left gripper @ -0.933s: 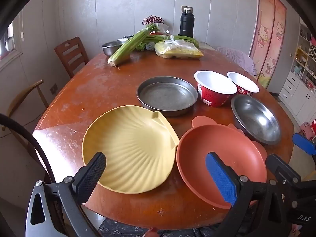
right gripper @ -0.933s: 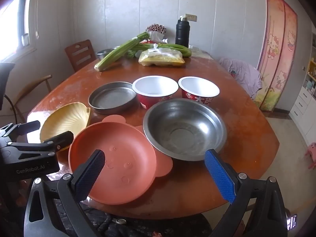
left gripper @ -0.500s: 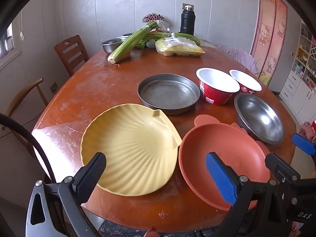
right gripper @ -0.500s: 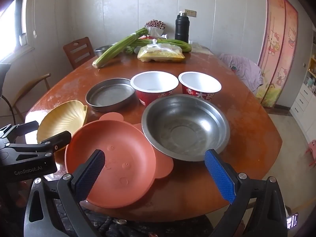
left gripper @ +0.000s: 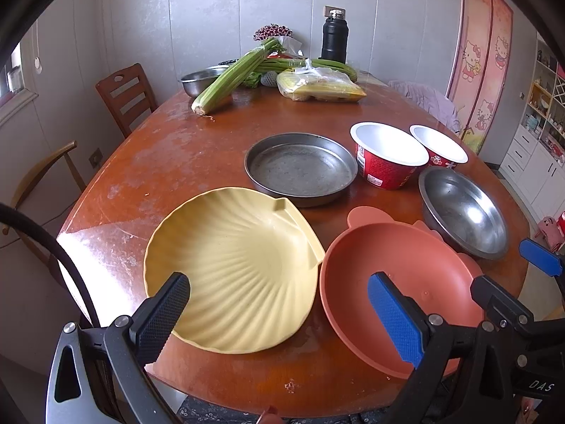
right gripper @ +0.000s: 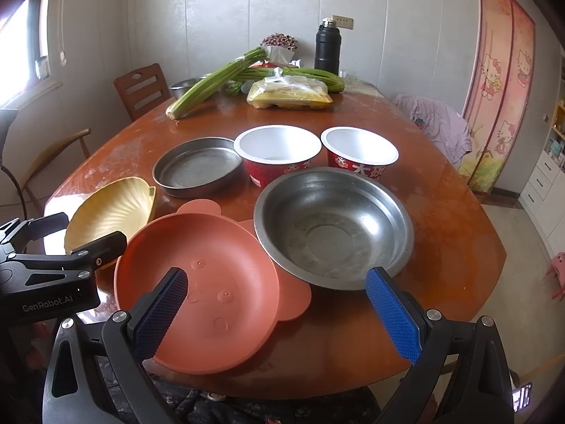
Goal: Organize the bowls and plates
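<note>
Fingers: left gripper (left gripper: 279, 318) and right gripper (right gripper: 277, 312) both spread wide, holding nothing
Near edge: yellow plate (left gripper: 229, 268) beside orange plate (right gripper: 197, 289); steel bowl (right gripper: 333, 226) overlaps an orange ear
Behind: flat pan (left gripper: 300, 168); two red cups (right gripper: 279, 153)

Home dining room: wooden table (left gripper: 169, 162), chair (left gripper: 127, 97), vegetables (left gripper: 233, 77), cartoon-print door (left gripper: 483, 60).

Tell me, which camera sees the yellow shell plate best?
The left wrist camera. There the yellow shell plate lies whole and close, ribs and notch clear, just ahead of the open left gripper. The right wrist camera shows the plate small at its left edge, partly hidden behind the left gripper.
</note>
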A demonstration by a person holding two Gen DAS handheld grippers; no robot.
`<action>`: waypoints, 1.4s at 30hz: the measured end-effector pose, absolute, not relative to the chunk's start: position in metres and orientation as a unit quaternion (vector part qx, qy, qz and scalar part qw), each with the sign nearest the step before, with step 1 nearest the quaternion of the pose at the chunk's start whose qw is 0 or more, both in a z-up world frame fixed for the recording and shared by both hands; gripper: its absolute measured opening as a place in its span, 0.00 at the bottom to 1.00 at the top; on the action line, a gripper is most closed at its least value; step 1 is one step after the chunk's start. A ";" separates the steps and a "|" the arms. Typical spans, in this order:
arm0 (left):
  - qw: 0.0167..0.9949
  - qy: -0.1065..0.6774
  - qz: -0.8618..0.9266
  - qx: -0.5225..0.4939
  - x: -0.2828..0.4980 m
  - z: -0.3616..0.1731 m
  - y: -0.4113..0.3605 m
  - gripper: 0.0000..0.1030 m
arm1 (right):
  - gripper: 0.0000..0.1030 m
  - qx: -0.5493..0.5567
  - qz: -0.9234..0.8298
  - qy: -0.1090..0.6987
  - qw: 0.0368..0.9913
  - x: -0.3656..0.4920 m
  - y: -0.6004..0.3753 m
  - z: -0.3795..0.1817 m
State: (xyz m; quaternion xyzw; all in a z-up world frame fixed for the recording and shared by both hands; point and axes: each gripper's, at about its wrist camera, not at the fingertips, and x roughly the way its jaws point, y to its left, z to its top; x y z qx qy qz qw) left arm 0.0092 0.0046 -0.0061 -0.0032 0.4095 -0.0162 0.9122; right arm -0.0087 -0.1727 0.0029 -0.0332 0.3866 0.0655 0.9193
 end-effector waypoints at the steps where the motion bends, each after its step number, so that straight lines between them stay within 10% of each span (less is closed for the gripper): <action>1: 0.912 0.409 -0.016 -0.003 0.009 -0.006 0.005 0.99 | 0.98 -0.034 0.066 0.387 0.919 -0.009 -0.173 0.003; 42: 0.917 0.397 0.021 -0.037 0.000 0.004 0.050 0.99 | 0.98 -0.051 0.132 0.371 0.918 0.003 -0.136 0.024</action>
